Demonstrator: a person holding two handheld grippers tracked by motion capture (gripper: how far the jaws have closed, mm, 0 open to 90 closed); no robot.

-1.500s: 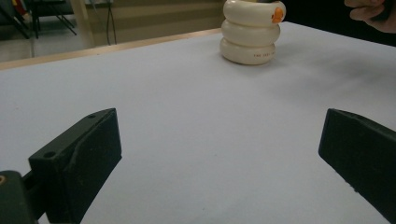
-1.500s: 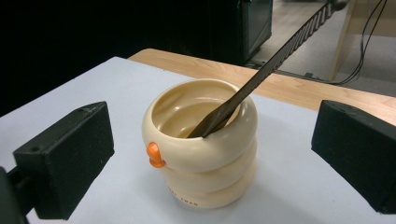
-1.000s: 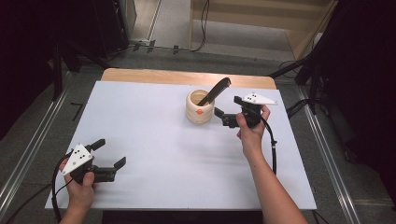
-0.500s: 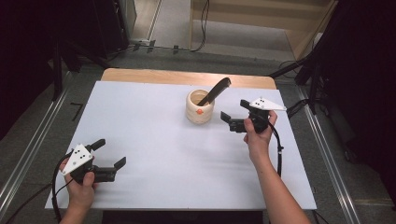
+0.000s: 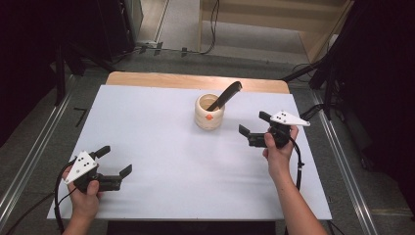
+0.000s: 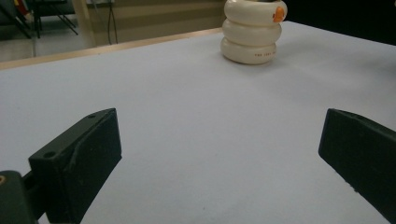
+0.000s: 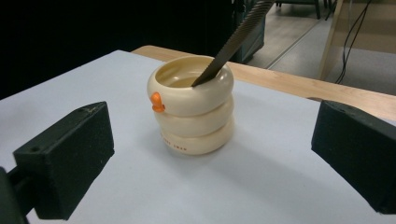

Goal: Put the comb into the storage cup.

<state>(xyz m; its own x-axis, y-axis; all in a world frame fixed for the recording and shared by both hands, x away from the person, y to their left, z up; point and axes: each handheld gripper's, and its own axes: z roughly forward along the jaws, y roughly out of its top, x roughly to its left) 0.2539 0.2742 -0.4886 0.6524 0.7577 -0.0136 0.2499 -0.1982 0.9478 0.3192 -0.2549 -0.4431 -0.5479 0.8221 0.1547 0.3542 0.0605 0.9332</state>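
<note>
Risk first. The bench sheet is bare and smooth, so nothing would stop the cream holder from skidding if you nudge it. Ahead of your right hand-held gripper, near but apart, the holder stands upright: three stacked rings, open mouth, small orange tab on the top ring. Come in low or off-centre with a jaw and you will likely push or tip it rather than grip it.

Next, the dark file. It leans in the holder, tip inside, upper end out past the rim on the far side from your right hand-held gripper. Judged from that lean, a sideways pull could lever the holder over; a grip on the ridged face may slip.

Right hand-held gripper: jaws wide apart, nothing between them, touching nothing. In the right gripper view the holder sits framed in the gap, left of centre.

Left hand-held gripper: also spread wide, empty, low over the sheet. Whether its underside touches the bench, you cannot tell. The holder lies well apart from it, ahead and off to its right.
</note>
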